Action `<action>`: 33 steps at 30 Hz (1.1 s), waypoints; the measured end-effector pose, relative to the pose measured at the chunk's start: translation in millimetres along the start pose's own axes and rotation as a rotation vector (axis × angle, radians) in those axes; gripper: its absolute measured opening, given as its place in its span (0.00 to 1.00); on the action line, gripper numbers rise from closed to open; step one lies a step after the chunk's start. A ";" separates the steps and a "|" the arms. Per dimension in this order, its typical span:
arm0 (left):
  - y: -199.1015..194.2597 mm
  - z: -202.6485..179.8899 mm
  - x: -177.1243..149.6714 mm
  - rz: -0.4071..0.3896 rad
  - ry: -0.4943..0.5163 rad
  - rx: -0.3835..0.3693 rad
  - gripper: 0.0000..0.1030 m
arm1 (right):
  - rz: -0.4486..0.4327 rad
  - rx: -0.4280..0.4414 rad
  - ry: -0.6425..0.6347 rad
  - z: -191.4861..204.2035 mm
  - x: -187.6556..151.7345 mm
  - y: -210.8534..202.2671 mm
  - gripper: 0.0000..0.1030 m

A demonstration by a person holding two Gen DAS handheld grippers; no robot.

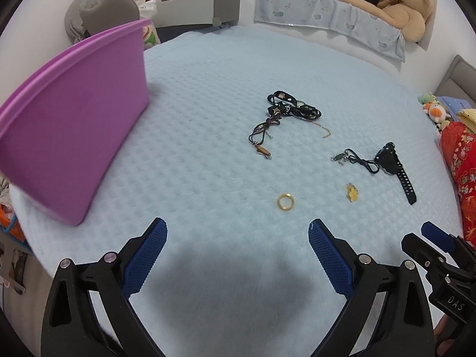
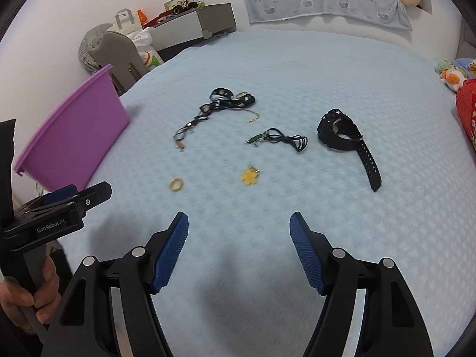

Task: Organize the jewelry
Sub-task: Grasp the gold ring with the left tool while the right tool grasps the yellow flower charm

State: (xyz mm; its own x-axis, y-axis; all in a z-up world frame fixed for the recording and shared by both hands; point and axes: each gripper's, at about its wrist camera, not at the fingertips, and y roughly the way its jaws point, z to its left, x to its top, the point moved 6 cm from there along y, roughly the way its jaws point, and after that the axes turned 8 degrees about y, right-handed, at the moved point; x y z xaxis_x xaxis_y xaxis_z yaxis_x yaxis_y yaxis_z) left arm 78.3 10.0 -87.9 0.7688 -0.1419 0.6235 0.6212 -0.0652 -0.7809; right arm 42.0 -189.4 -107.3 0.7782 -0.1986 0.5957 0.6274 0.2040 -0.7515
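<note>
Our left gripper (image 1: 238, 229) and right gripper (image 2: 239, 223) both hover over the near edge of the bed (image 2: 297, 59), jaws spread wide and holding nothing. The jewelry lies scattered mid-bed, none of it yet in the purple bin (image 1: 74, 125) at the left edge. Nearest us is the gold ring (image 1: 286, 202), with the yellow flower charm (image 2: 250, 175) just to its right; beyond lie a dark cord necklace (image 2: 285, 140), the black watch (image 2: 345, 136) toward the right edge, and a tangle of patterned strap and brown cord (image 1: 285, 110) farther in.

We judge the ring the natural first pick: come down steeply, straddle it, and press slightly into the soft blanket so the pads catch its rim. The waffle-textured blue blanket will give underfoot. A teddy bear (image 1: 407, 6) sits at the far side.
</note>
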 end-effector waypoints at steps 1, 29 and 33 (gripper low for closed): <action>6.0 -1.3 0.3 0.003 0.001 0.001 0.92 | 0.004 -0.006 -0.003 -1.8 1.4 6.0 0.66; 106.4 -36.8 6.8 0.070 0.059 0.003 0.92 | 0.045 -0.056 -0.038 -22.0 34.1 111.5 0.66; 112.0 -36.8 7.8 0.072 0.052 0.008 0.92 | 0.040 -0.073 -0.056 -20.5 35.2 116.5 0.66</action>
State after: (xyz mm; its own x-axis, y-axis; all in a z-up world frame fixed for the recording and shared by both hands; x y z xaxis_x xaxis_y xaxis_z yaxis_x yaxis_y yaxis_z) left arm 148.4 -34.7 -171.9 0.8031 -0.1969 0.5624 0.5657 -0.0447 -0.8234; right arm 141.9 -192.3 -179.7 0.8040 -0.1376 0.5785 0.5940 0.1395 -0.7923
